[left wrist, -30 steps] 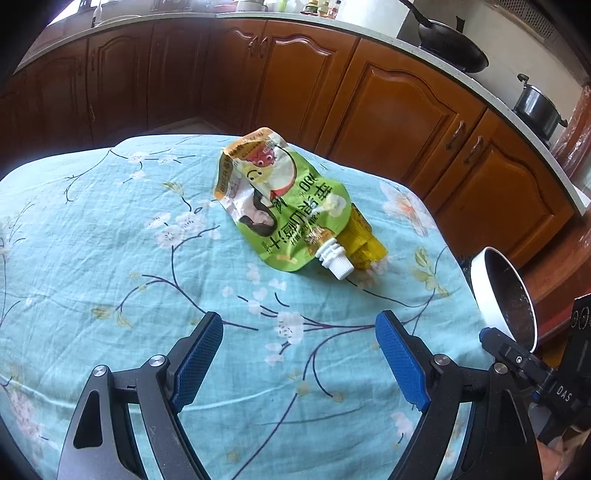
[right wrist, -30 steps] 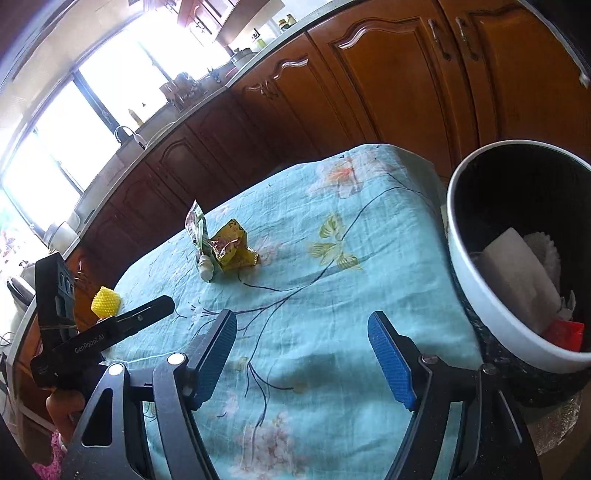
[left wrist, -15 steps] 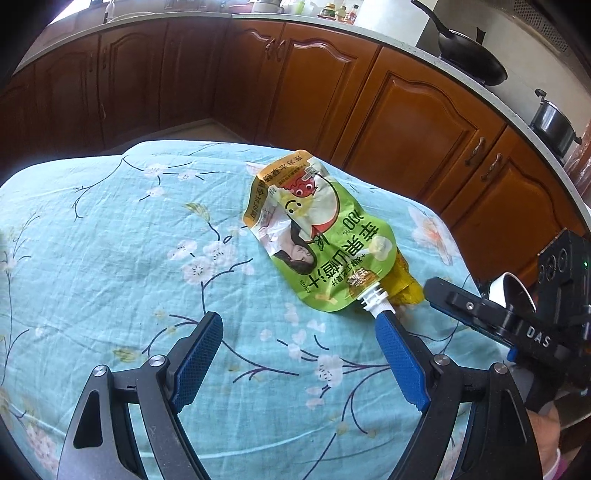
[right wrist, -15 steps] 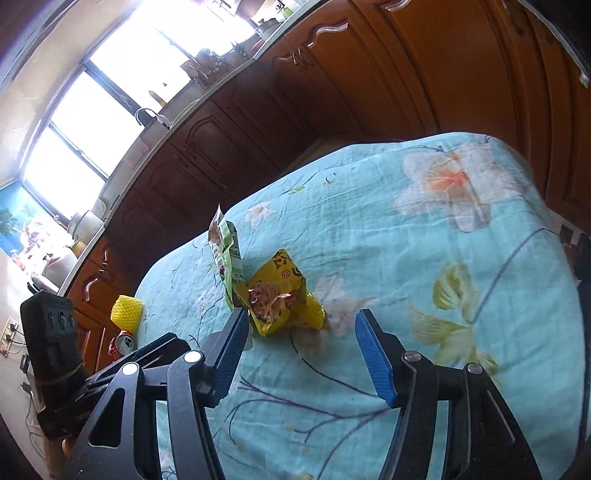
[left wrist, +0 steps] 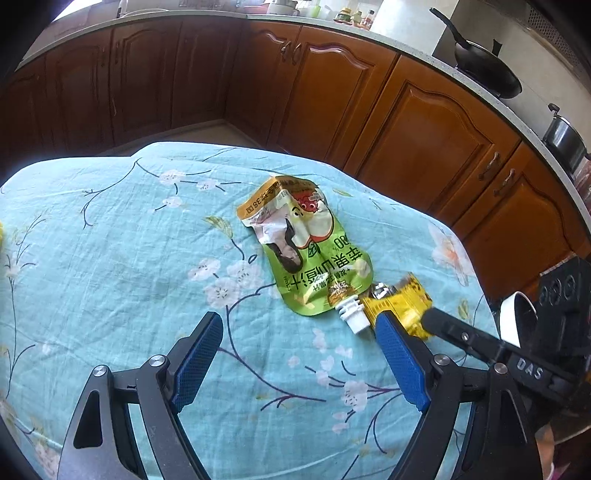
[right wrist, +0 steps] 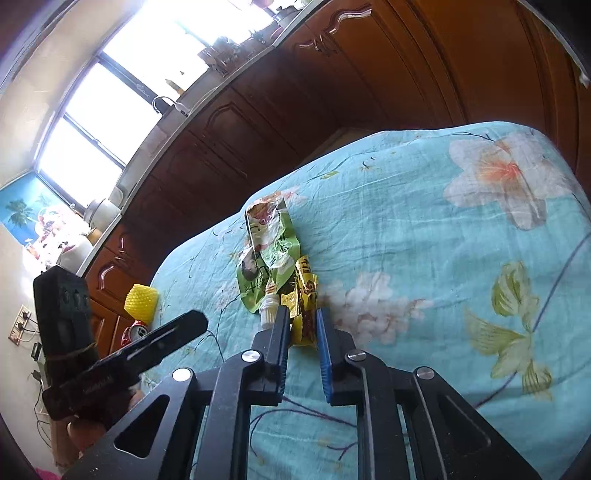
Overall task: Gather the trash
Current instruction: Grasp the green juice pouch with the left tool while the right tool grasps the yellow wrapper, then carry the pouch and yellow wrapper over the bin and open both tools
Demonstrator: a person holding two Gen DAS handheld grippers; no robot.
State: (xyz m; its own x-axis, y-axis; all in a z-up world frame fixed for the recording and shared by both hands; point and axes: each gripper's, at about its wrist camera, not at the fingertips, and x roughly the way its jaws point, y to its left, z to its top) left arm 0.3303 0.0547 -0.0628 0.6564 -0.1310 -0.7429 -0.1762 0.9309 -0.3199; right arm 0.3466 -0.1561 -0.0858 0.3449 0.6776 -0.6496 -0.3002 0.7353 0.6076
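Bright daylight, window (right wrist: 122, 85) blown out; fisheye corners dark; wrapper (left wrist: 400, 301) perhaps motion-blurred.

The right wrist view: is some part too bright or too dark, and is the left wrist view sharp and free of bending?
Right wrist view: the window is blown out to white, the cabinets under it fall dark, yet the yellow wrapper in the right claw reads clearly. Left wrist view: even light, mostly sharp; the fisheye bends the countertop into an arc, corners black.
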